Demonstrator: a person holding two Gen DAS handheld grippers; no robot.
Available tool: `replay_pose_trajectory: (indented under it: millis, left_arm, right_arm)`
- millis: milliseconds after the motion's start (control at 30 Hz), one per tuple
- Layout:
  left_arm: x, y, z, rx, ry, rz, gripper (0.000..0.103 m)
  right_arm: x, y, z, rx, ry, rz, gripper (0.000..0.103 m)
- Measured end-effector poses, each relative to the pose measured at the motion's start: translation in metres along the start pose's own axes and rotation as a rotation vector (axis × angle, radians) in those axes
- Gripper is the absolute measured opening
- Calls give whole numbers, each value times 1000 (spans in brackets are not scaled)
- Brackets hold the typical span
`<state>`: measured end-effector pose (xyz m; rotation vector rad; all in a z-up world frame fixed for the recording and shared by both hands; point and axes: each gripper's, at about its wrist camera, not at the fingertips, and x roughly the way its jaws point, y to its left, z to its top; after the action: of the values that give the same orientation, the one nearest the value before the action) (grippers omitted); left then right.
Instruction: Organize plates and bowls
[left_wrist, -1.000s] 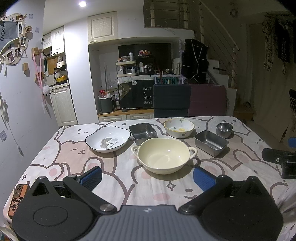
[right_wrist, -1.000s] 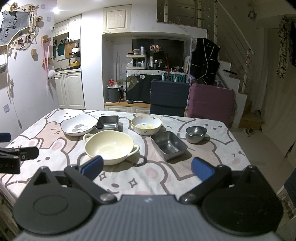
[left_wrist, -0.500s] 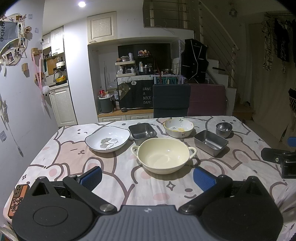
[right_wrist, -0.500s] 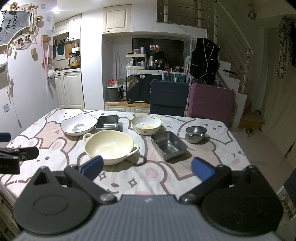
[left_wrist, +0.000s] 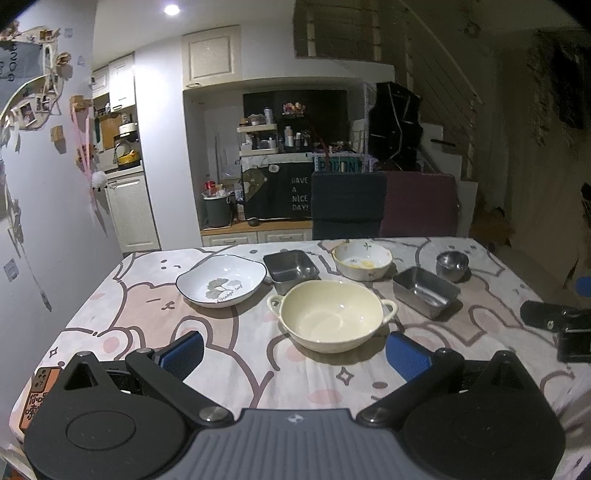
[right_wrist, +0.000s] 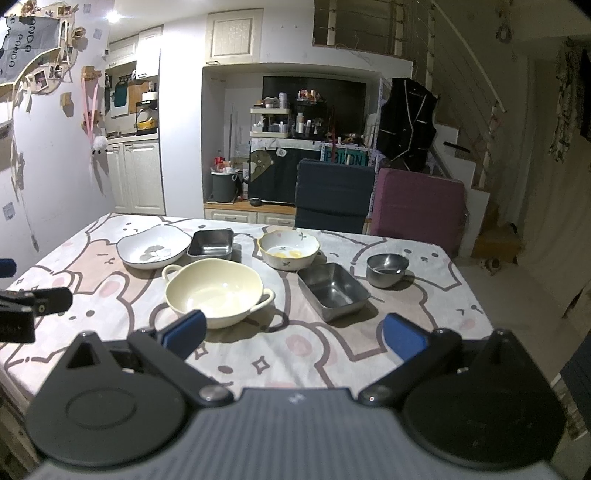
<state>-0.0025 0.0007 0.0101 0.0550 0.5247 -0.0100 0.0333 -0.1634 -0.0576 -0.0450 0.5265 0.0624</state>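
Note:
A cream two-handled bowl (left_wrist: 330, 314) sits mid-table, just beyond my open, empty left gripper (left_wrist: 294, 350). Behind it stand a white leaf-pattern plate (left_wrist: 221, 280), a steel square tray (left_wrist: 291, 266), a floral bowl (left_wrist: 362, 258), a second steel tray (left_wrist: 424, 291) and a small steel cup (left_wrist: 452, 263). My right gripper (right_wrist: 293, 334) is open and empty near the front edge, with the cream bowl (right_wrist: 214, 291) and the steel tray (right_wrist: 332, 290) ahead of it. The plate (right_wrist: 153, 247), floral bowl (right_wrist: 288, 249) and cup (right_wrist: 387, 267) lie beyond.
A bear-print cloth covers the table (left_wrist: 155, 314). A phone (left_wrist: 37, 397) lies at the near left corner. Two chairs (right_wrist: 334, 195) stand at the far edge. The other gripper shows at each view's side (left_wrist: 557, 325).

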Motion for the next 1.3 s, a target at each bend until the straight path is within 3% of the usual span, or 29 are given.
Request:
replay_pose_trajectory:
  millis: [200, 367, 700, 967, 1133, 1300]
  left_arm:
    - [10, 18, 24, -43, -14, 39, 103]
    - [25, 39, 49, -61, -55, 116, 103]
    - [94, 96, 79, -150, -57, 230, 103]
    - [163, 139, 76, -261, -23, 286, 103]
    - [206, 163, 70, -341, -4, 310, 103]
    - [252, 187, 55, -436, 98, 253, 103]
  right_arm:
    - [12, 16, 19, -32, -2, 24, 103]
    - [28, 32, 54, -111, -74, 63, 103]
    - [106, 60, 135, -177, -134, 217, 103]
    - [200, 87, 175, -255, -118, 323, 103]
    - [272, 119, 199, -251, -72, 434, 103]
    - [358, 150, 220, -217, 7, 525, 103]
